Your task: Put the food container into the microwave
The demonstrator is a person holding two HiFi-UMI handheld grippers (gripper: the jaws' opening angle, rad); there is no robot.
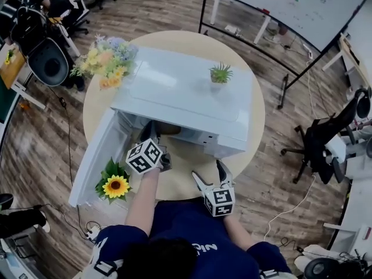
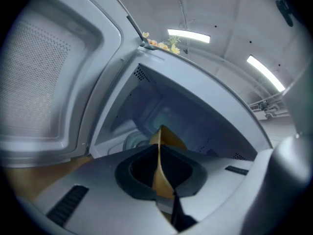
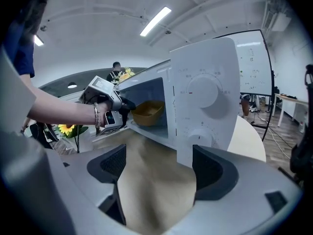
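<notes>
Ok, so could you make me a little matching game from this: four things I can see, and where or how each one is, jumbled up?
Things:
1. food container
2. potted plant
3. sunflower
4. right gripper

Places or states:
A. on top of the microwave
B. fingers apart, nothing between them
C. pinched by the left gripper, in the microwave's mouth
D. beside the open door

Pairs: 1-C, 2-A, 3-D, 4-B
</notes>
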